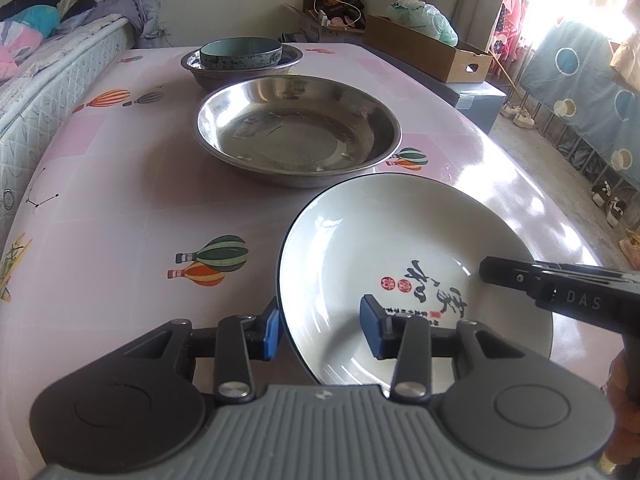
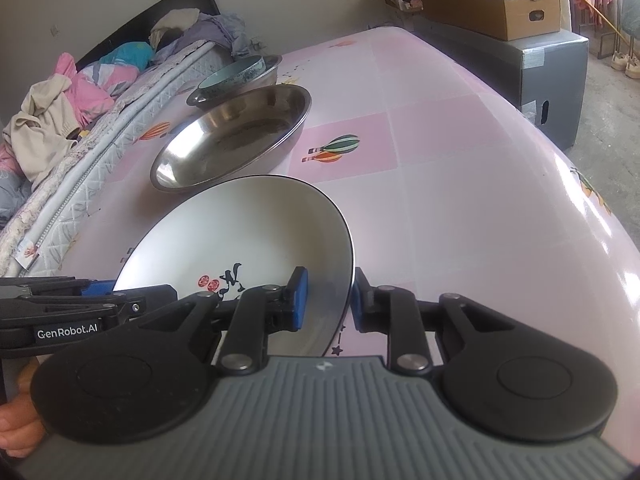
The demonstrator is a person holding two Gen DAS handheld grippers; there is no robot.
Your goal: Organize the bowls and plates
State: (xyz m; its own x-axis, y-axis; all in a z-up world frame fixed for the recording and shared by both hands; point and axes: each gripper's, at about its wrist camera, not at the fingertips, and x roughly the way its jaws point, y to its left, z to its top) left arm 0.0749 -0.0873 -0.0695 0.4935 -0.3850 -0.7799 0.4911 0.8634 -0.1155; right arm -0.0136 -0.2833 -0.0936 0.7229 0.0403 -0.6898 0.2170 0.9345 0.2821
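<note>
A white plate (image 1: 400, 240) with a dark rim and black calligraphy is at the near end of the pink table. Its left rim lies between the jaws of my left gripper (image 1: 320, 330), which is open: the inner pad (image 1: 370, 328) stands clear of the rim. My right gripper (image 2: 329, 298) is shut on the plate's (image 2: 240, 232) right rim, and it reaches in from the right in the left wrist view (image 1: 504, 274). Beyond the plate sits a large steel basin (image 1: 298, 132) (image 2: 232, 136). Farther back a teal bowl (image 1: 240, 54) (image 2: 232, 74) rests inside a smaller steel basin (image 1: 196, 68).
A bed with a quilted mattress (image 2: 100, 152) and piled clothes runs along the table's left side. Past the far end stand a cardboard box (image 2: 492, 12) and a grey cabinet (image 2: 552, 80). The table edge (image 2: 592, 200) curves away to bare floor on the right.
</note>
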